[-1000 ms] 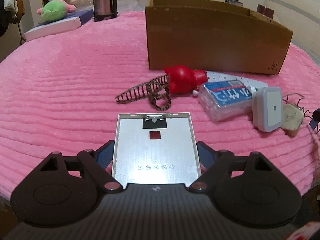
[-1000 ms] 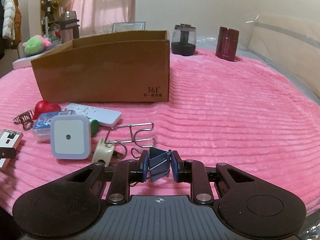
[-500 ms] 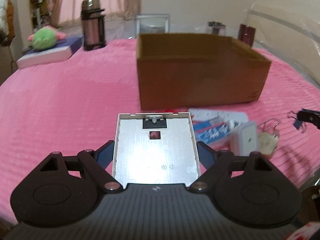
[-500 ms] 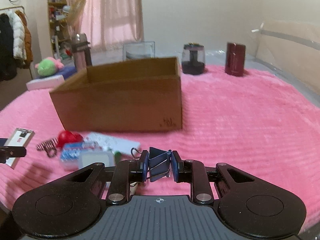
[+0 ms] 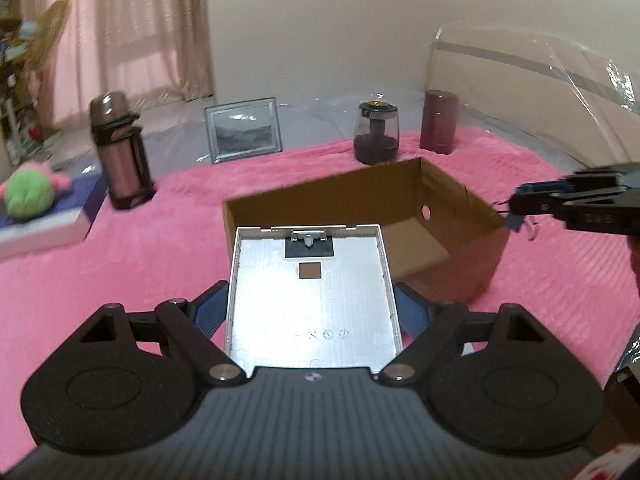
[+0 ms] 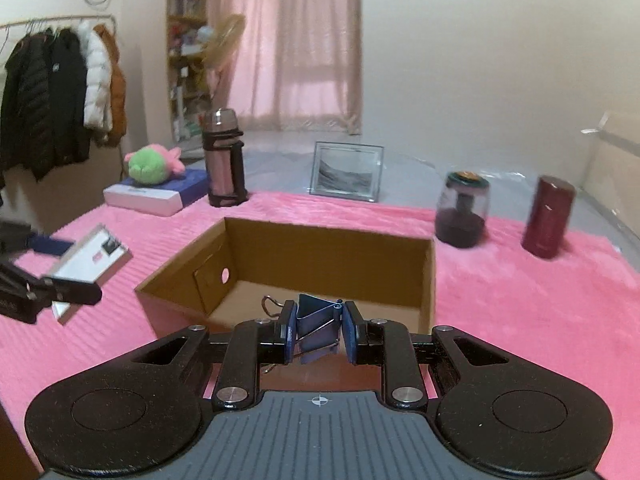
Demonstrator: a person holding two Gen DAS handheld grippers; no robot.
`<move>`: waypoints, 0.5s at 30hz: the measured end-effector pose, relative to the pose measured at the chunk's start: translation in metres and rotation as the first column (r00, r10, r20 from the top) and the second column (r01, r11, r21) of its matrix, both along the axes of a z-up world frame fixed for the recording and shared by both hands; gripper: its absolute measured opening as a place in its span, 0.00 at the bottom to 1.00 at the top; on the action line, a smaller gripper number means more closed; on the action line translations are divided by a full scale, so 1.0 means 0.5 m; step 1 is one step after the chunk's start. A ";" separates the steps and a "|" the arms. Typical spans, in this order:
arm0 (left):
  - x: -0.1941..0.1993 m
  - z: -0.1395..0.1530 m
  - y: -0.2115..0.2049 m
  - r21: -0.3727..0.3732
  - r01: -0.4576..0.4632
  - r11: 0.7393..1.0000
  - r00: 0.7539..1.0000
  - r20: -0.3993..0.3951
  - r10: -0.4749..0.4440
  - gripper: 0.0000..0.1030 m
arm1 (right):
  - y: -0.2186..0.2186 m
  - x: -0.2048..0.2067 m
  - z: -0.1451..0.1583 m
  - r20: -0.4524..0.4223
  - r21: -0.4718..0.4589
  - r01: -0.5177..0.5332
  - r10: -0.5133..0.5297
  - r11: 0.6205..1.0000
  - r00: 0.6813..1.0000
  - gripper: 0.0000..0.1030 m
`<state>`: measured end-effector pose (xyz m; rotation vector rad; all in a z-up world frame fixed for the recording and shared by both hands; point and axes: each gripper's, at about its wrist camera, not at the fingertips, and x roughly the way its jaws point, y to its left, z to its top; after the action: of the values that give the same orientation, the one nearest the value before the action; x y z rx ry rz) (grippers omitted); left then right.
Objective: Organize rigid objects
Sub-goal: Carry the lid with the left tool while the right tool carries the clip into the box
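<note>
Box (image 6: 288, 276): open cardboard, on the pink blanket (image 6: 520, 300); we see nothing inside it.
Left claw (image 5: 312, 316): spread wide but pinching the flat silver tray (image 5: 310, 300) by its two long edges.
Tray axis: long side runs 6 to 12 in the left view; far end points at 12, over the box's near wall.
Right claw (image 6: 318, 332): pressed together on the blue binder clip (image 6: 316, 330), wire handle toward 10.
Box from right claw: at 12, just below and ahead.
Nearer hand: we judge the right, clip already above the opening.
Next: we expect release into the box.
</note>
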<state>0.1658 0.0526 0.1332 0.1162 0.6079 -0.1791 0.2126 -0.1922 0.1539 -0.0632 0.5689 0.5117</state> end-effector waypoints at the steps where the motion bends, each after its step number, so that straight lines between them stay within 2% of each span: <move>1: 0.028 0.007 -0.001 0.002 0.009 1.000 1.000 -0.010 -0.009 0.81 | 0.008 0.028 0.000 -0.014 -0.008 -0.011 0.011 1.000 1.000 0.19; 7: 0.181 -0.002 -0.005 -0.004 0.041 0.999 0.994 -0.102 -0.041 0.81 | 0.061 0.173 -0.031 -0.140 -0.060 -0.076 0.066 0.995 0.988 0.19; 15: 0.317 -0.099 -0.028 -0.004 0.070 0.998 0.965 -0.254 -0.068 0.81 | 0.098 0.283 -0.138 -0.306 -0.140 -0.126 0.078 0.982 0.949 0.19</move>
<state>0.3245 0.0388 0.0835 0.1204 0.8608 -0.2624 0.3541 -0.1432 0.0850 -0.1686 0.9078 0.5808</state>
